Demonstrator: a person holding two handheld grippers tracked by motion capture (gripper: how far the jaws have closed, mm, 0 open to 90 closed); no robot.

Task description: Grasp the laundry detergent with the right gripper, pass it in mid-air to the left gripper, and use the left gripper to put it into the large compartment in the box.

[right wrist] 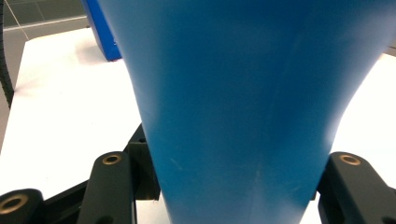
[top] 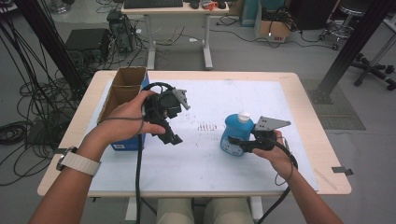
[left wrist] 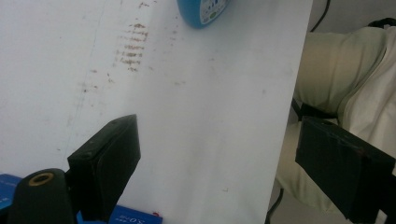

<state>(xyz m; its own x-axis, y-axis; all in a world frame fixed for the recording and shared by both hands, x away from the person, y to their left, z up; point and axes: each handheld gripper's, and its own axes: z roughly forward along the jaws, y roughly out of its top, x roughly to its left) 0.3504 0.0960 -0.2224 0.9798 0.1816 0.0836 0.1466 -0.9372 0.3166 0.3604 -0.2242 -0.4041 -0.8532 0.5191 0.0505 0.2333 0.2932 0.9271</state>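
A blue bottle (top: 232, 132) with a white cap (top: 243, 116) stands on the white mat (top: 205, 158), right of centre. My right gripper (top: 235, 142) is shut on the bottle's lower body from its near right side. In the right gripper view the blue bottle (right wrist: 243, 93) sits between both jaws of the gripper (right wrist: 233, 191) and touches each. My left gripper (top: 173, 125) is held above the mat's left part, open and empty. In the left gripper view that gripper (left wrist: 219, 161) has its jaws wide apart over bare mat, with the bottle (left wrist: 203, 11) far off.
An open cardboard box (top: 125, 88) with a blue side stands at the table's left edge, just behind my left hand. Brown smudges (top: 208, 126) mark the mat's middle. The person's legs (left wrist: 345, 84) lie past the mat's near edge.
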